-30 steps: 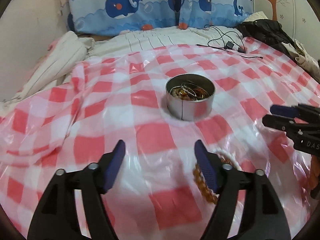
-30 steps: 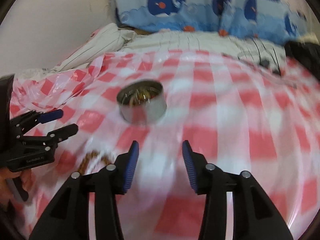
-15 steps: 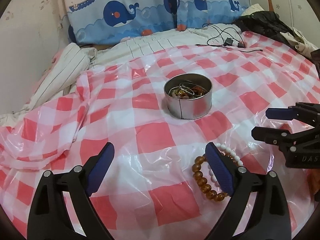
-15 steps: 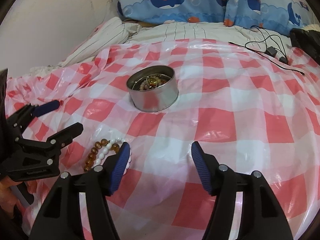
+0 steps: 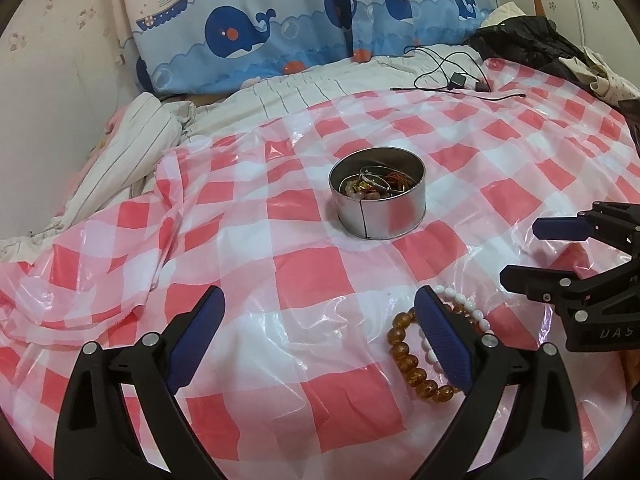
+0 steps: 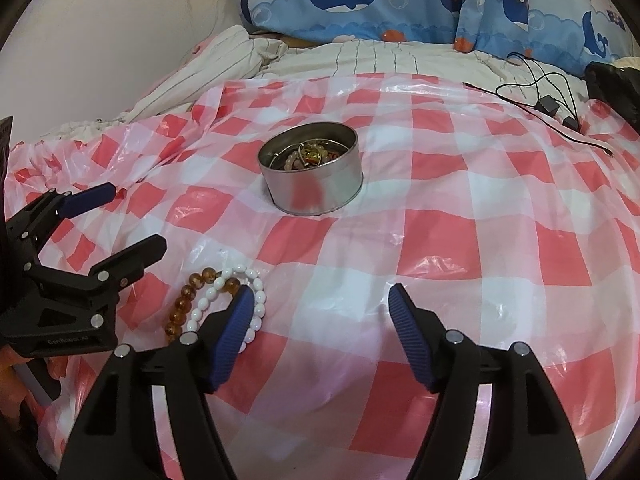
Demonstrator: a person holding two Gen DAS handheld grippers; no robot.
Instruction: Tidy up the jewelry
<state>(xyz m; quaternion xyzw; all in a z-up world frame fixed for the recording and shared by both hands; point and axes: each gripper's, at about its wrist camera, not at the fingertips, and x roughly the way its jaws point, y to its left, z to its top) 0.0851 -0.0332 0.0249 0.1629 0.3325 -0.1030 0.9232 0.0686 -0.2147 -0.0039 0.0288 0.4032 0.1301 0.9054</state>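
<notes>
Bracelets lie between both spread, empty tongs

One round metal tin lies at 12 o'clock, with several jewelry pieces inside, too tangled to count. Two bead bracelets lie on the cloth at 4 o'clock: one amber bracelet and one white bracelet.

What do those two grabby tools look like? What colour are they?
Both look alike. The left tool and the right tool each have two thick black plastic arms dotted with round silver screws. Their fingers carry dark blue ribbed pads on the inner faces. Small pale lettering is printed on the black bodies, too small to read surely. No cables or sleeves show.
</notes>
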